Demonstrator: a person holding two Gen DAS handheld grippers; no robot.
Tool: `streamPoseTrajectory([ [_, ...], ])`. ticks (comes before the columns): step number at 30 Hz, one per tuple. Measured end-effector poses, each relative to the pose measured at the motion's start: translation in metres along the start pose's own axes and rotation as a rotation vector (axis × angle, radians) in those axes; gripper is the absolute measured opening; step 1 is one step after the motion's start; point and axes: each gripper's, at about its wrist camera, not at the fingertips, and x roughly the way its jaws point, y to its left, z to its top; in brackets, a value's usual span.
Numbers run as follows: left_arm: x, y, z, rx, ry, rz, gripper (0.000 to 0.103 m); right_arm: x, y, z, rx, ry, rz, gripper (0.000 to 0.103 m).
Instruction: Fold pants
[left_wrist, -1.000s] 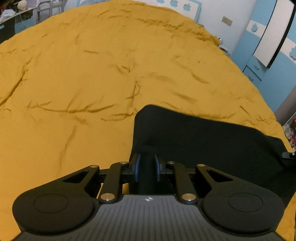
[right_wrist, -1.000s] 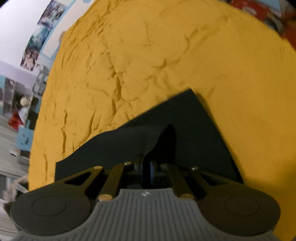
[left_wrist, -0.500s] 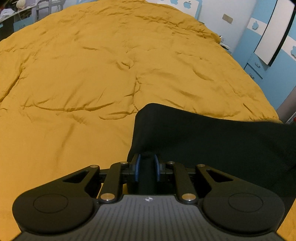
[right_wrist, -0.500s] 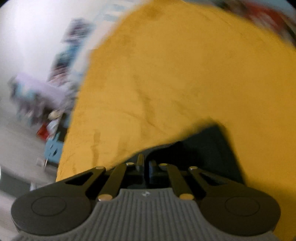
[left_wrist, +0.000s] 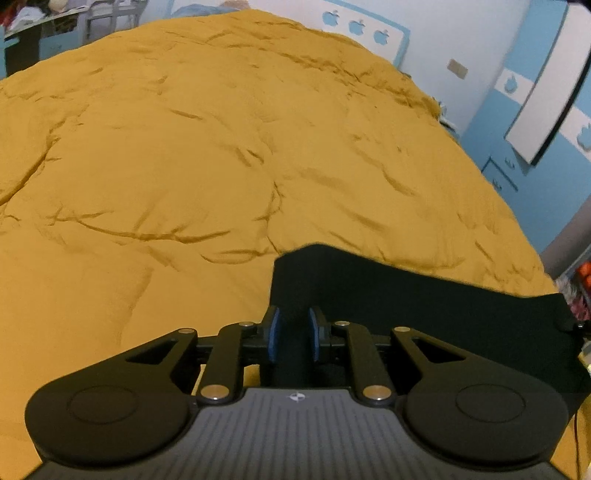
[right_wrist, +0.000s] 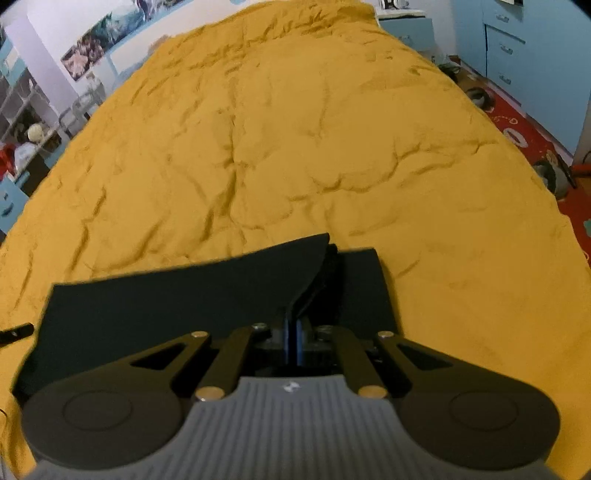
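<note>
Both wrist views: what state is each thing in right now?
Pants: black, held up by one edge between both grippers, above the bed.
Left gripper: shut on pants.
Right gripper: shut on pants, fabric flap folded over above it.
Duvet: yellow, spread out, wrinkled.

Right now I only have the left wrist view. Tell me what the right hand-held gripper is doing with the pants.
Observer: The right hand-held gripper is shut on an edge of the pants.
Operator: Describe the cloth ahead of it.
Observer: One layer rises from the pads as a flap; a second layer lies flat on the yellow bedcover.
Operator: Check the floor on that side.
Observer: A red rug lies beside the bed.
</note>
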Motion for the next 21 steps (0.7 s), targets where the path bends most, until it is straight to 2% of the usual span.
streamPoseTrajectory([
  [3,-0.003,0.003,0.006,-0.01,-0.008,-0.001,0.019,-0.033,0.006,0.018,0.052,-0.033,0.108,0.0],
  [6,-0.002,0.004,0.011,-0.006,-0.014,0.001,0.019,-0.057,0.011,0.038,0.029,-0.034,0.158,0.0],
  [8,0.002,0.003,0.012,-0.01,-0.01,-0.005,0.019,-0.047,0.0,0.041,0.035,0.004,0.098,0.0],
  [11,0.007,-0.001,0.013,0.005,-0.002,-0.001,0.019,-0.006,-0.028,0.023,0.116,0.081,0.025,0.0],
  [14,0.008,-0.004,0.015,0.023,-0.002,0.003,0.019,0.006,-0.033,0.01,0.133,0.055,-0.001,0.0],
  [19,0.017,-0.005,0.021,0.04,-0.001,0.011,0.019,-0.008,-0.022,0.016,0.084,-0.006,-0.01,0.0],
  [21,0.025,-0.007,0.022,0.046,0.003,0.006,0.019,0.001,-0.023,0.015,0.07,0.017,-0.034,0.0],
])
